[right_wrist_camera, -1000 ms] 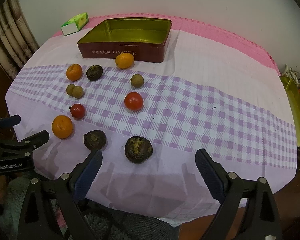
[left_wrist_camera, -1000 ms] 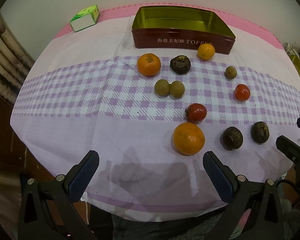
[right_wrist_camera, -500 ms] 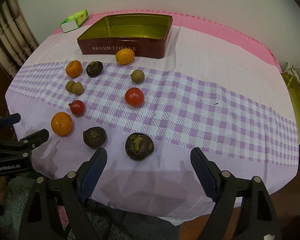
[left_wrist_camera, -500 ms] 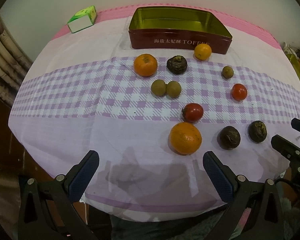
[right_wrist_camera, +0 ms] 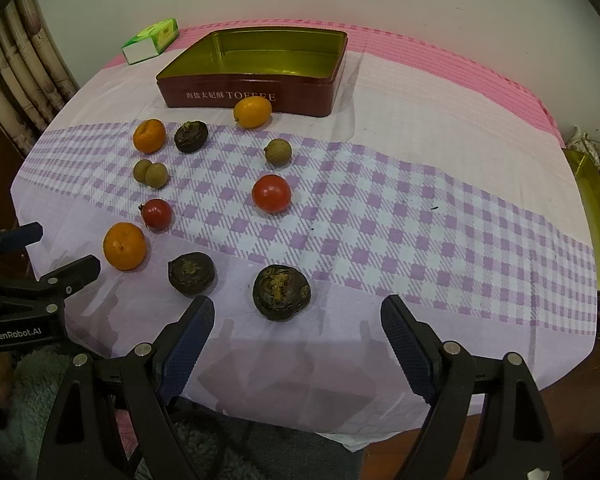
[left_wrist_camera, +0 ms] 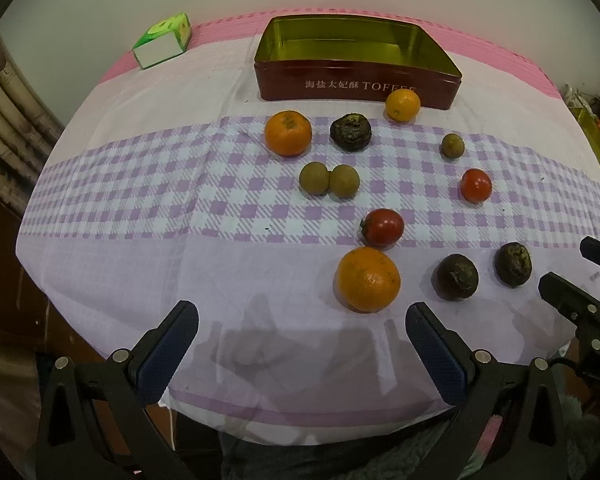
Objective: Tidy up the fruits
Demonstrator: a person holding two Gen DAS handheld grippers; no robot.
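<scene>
Since a second ago the right gripper (right_wrist_camera: 296, 336) has eased forward toward the nearest dark fruit (right_wrist_camera: 281, 293), its fingers narrowed slightly but released; the left gripper (left_wrist_camera: 302, 340) stays spread and empty. On the desk (left_wrist_camera: 120, 280) lie two oranges, one kumquat, three dark fruits, three longans and two tomatoes, before the empty tin (left_wrist_camera: 356, 60).

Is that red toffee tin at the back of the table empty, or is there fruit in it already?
Empty. The toffee tin has no lid on, and only its bare gold floor shows in both views.
</scene>
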